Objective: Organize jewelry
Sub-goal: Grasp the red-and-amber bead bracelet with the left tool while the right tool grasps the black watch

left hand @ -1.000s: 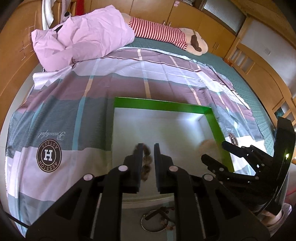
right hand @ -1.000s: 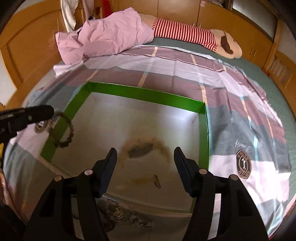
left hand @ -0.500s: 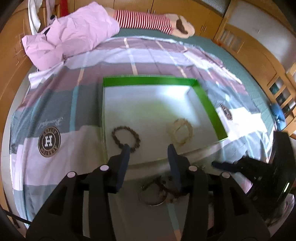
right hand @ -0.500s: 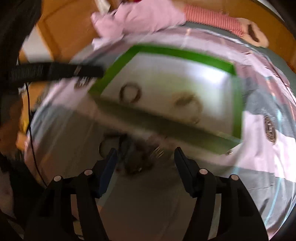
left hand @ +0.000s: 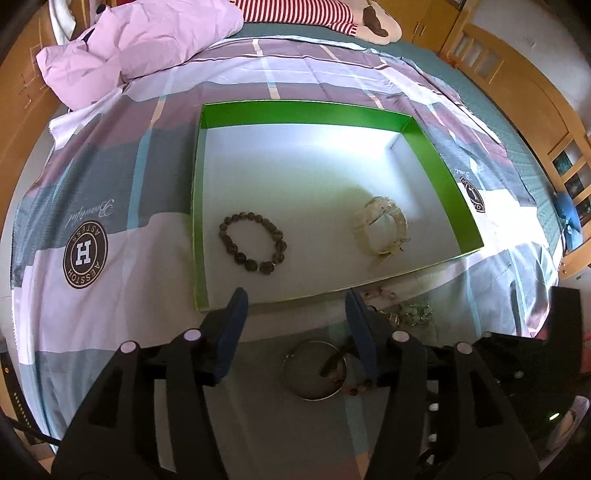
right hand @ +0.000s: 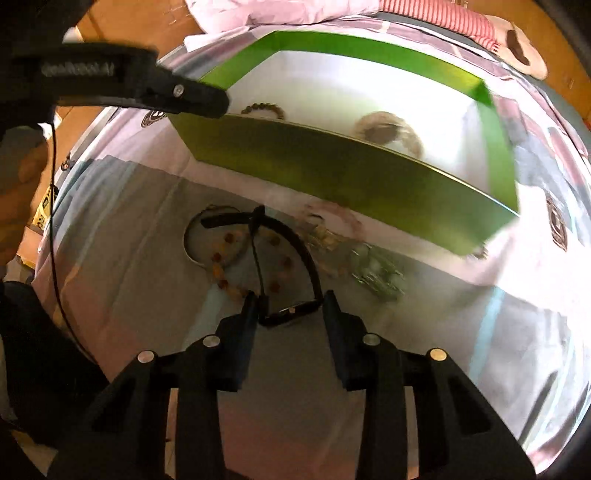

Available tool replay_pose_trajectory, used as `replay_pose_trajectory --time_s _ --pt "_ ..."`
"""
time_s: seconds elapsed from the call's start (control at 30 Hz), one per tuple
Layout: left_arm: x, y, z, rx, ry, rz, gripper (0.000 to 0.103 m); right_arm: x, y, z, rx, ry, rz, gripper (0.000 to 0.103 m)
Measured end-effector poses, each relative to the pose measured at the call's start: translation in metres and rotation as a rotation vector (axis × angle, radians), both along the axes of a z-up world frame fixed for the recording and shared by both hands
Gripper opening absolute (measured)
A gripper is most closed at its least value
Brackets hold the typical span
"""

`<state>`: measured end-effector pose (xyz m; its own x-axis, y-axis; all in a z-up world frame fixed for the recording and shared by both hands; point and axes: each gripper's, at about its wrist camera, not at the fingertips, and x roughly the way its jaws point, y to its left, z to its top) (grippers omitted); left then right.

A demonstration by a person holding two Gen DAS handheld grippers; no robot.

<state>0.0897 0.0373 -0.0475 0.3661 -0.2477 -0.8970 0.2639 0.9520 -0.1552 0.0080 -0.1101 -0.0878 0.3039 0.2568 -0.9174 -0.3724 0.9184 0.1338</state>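
A green-walled box [left hand: 306,110] with a white floor lies on the bed. Inside it lie a dark bead bracelet [left hand: 253,242] at the left and a pale bracelet [left hand: 380,230] at the right. My left gripper [left hand: 295,314] is open and empty, above the box's near wall. My right gripper [right hand: 290,308] is open, low over the jewelry pile in front of the box [right hand: 354,173]; a black watch band [right hand: 295,240] lies between its fingers. A silver bangle [right hand: 207,240], amber beads [right hand: 221,273] and a greenish chain [right hand: 376,273] lie there too. The bangle also shows in the left wrist view [left hand: 314,371].
The bed has a plaid sheet [left hand: 110,184] with round logo patches. A pink quilt [left hand: 140,40] and a striped plush toy [left hand: 332,18] lie at the far end. Wooden furniture [left hand: 535,92] stands at the right. The left gripper's finger [right hand: 147,92] crosses the right wrist view.
The left gripper opened, left the dark bead bracelet in the box and drew back. The right gripper swung down from over the box to the jewelry pile in front of it.
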Motion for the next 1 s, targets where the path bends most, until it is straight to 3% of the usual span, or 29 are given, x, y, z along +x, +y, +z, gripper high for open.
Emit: replay_pose_trajectory --time_s 0.13,0.33,0.5,0.8,1.0 --pt "-0.004 -0.009 -0.001 -0.006 0.009 -0.035 0.055 -0.009 -0.038 0.003 -0.034 -0.012 -0.081 0.036" --pt "-0.01 -0.031 -0.029 -0.005 0.105 -0.094 0.055 -0.012 -0.077 -0.011 -0.113 0.024 -0.2 0.039" --pt "-0.012 -0.044 -0.044 0.005 0.135 -0.115 0.054 -0.01 -0.075 -0.009 -0.096 0.004 -0.213 0.059" --pt "-0.004 -0.033 -0.051 -0.011 0.182 -0.088 0.044 -0.001 -0.076 -0.01 -0.081 0.002 -0.238 0.059" --pt "-0.018 -0.055 -0.054 0.005 0.185 -0.223 0.042 -0.002 -0.085 -0.011 -0.072 0.015 -0.265 0.059"
